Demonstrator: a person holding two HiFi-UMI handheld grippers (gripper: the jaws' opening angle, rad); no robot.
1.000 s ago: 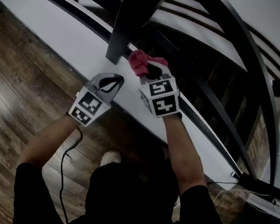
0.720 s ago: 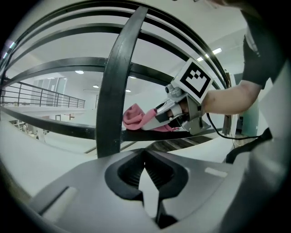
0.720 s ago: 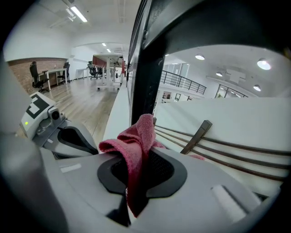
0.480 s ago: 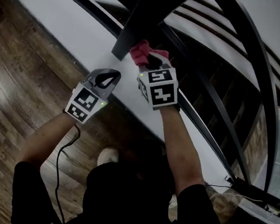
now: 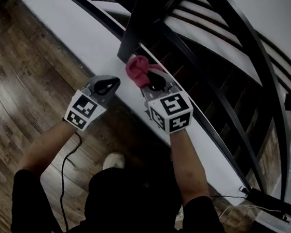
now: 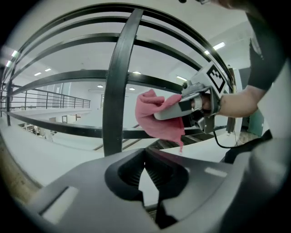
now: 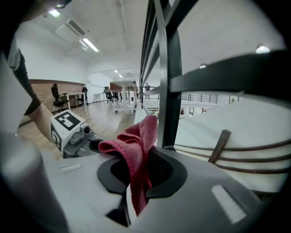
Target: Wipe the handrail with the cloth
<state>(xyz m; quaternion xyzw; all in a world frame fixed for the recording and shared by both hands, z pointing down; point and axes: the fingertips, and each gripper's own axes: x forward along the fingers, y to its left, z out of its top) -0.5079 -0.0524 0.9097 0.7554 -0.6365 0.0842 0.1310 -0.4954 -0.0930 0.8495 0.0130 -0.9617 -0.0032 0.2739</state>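
My right gripper (image 5: 147,80), fingers clamped on the cloth (image 5: 137,67), has dropped back along the handrail post (image 5: 140,24). The cloth now sits just beside its foot. Left gripper (image 5: 107,85): fingers together, empty. Judgement: wiping is under way, unfinished.

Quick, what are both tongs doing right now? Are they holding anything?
Left tongs: closed, holding nothing.
Right tongs: closed on the crumpled pink fabric cloth.
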